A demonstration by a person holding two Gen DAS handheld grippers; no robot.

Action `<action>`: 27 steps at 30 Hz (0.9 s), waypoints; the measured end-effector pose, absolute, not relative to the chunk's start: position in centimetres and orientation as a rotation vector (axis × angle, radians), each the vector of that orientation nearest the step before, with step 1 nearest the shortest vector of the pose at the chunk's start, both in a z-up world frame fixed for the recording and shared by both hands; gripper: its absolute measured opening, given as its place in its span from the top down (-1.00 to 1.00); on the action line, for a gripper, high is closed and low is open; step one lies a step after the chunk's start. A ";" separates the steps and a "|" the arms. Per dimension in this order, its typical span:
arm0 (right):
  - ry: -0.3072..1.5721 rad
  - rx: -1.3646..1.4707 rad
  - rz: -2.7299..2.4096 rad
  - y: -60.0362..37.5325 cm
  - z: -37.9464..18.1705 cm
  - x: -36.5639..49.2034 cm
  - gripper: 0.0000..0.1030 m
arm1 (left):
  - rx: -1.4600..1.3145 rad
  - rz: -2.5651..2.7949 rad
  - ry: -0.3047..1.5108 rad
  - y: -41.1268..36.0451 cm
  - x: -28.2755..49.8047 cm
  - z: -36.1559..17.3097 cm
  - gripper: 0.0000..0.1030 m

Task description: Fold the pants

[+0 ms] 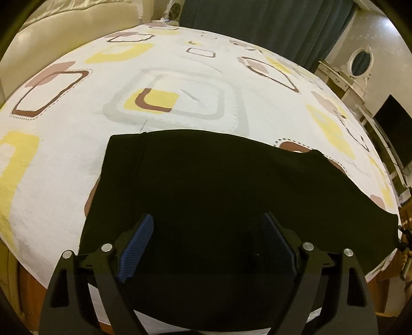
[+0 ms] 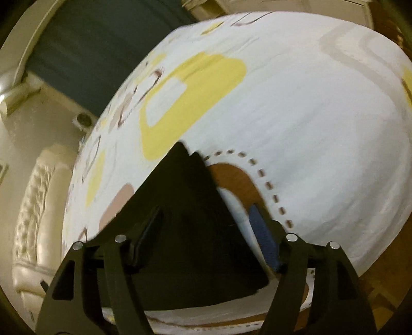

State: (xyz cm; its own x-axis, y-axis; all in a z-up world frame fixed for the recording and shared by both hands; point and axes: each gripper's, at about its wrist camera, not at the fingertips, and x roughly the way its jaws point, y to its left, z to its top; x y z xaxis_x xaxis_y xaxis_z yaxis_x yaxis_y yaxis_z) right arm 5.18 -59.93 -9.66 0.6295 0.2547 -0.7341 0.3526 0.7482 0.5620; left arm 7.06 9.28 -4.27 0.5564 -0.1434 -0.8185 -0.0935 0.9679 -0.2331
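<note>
On the bed, seen from the left wrist camera, black pants [image 1: 206,185] lie spread flat across a white sheet [image 1: 195,77] printed with yellow, brown and grey rounded squares. They cover the near part of the mattress, running off to the right toward the edge. The left gripper [image 1: 206,244] hangs over the near part of the fabric with its jaws wide apart, blue ribbed pads [image 1: 136,247] facing inward — nothing between them. Beyond the bed are a dark curtain [image 1: 270,28], a cream padded headboard [image 1: 64,23] and a white dresser with an oval mirror [image 1: 360,63].

From the right wrist camera, tilted and slightly blurred, a pointed end of the pants [image 2: 185,206] reaches up between the fingers, lying on the sheet [image 2: 322,116]. The right gripper [image 2: 206,239] is likewise spread wide; whether its pads touch the cloth I cannot tell — it grips nothing visible.
</note>
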 end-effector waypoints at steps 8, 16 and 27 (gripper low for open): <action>1.016 0.603 -0.073 -56.7 -8.2 5.9 0.67 | -0.280 -0.009 1.008 9.8 7.0 -4.6 -0.65; 0.898 0.600 -0.080 -54.3 -1.7 4.1 0.68 | -0.245 -0.014 1.011 9.4 6.3 -3.7 -0.65; 0.765 0.516 0.089 -43.7 8.9 5.1 0.68 | -0.277 -0.031 0.992 9.5 5.6 -2.5 -0.65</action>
